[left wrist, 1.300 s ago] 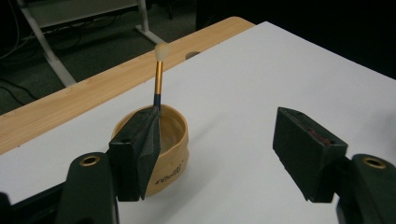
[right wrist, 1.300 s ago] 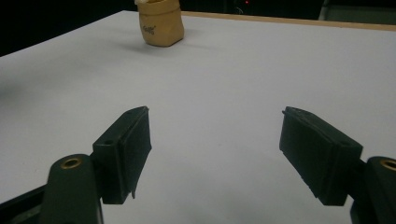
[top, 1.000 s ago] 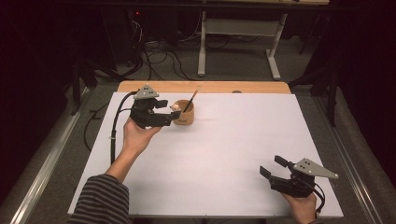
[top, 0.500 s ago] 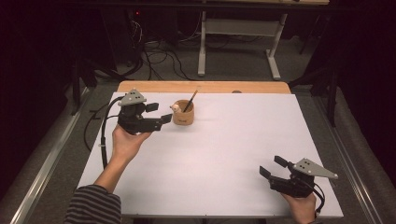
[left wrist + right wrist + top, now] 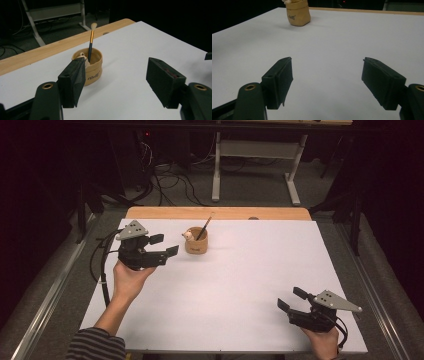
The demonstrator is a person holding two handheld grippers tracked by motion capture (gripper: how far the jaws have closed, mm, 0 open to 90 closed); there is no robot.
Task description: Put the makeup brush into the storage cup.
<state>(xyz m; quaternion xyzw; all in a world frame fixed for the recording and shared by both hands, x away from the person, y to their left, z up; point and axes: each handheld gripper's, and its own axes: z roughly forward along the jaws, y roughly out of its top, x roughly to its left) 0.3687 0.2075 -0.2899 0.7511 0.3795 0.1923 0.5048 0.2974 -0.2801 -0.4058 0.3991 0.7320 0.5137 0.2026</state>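
A small tan cup (image 5: pixel 196 243) stands at the back left of the white tabletop (image 5: pixel 235 285), with a thin brush (image 5: pixel 203 227) leaning in it and a small pale piece at its rim. My left gripper (image 5: pixel 165 245) is held open just left of the cup, apart from it, nothing between its jaws. In the left gripper view the cup (image 5: pixel 92 68) and the brush (image 5: pixel 90 42) sit ahead, partly behind the left jaw of the open gripper (image 5: pixel 116 62). My right gripper (image 5: pixel 290 298) rests open near the front right corner. Its own view shows the open gripper (image 5: pixel 327 60) and the cup (image 5: pixel 298 13) far off.
A bare wooden strip (image 5: pixel 215 213) runs along the table's far edge. Beyond it stand a white metal frame (image 5: pixel 252 165) and loose cables (image 5: pixel 170 175) on the floor. A black cable (image 5: pixel 102 270) trails from the left gripper over the table's left edge.
My left gripper has drawn back to the left, away from the cup, and slightly toward the person. The right gripper has stayed put.
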